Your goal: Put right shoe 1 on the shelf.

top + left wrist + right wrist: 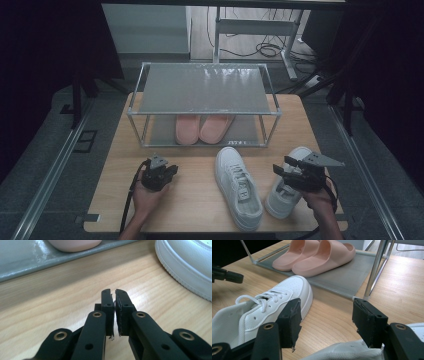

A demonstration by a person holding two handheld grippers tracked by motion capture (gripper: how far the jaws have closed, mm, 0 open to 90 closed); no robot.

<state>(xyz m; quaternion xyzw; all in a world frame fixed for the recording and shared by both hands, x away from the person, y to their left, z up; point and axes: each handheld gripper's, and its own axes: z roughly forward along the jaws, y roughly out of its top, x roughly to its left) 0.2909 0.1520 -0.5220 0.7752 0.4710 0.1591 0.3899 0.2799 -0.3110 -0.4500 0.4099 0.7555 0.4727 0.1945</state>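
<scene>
Beneath the wide-open right gripper, a white sneaker half hidden; left gripper closed, empty.

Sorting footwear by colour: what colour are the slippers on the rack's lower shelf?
Pale pink. The slippers show best in the right gripper view.

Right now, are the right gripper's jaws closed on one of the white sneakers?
No, the right gripper has its jaws wide apart above the white sneaker, gripping nothing.

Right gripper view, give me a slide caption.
Open right gripper poised over one white sneaker, its mate and pink slippers ahead.
</scene>
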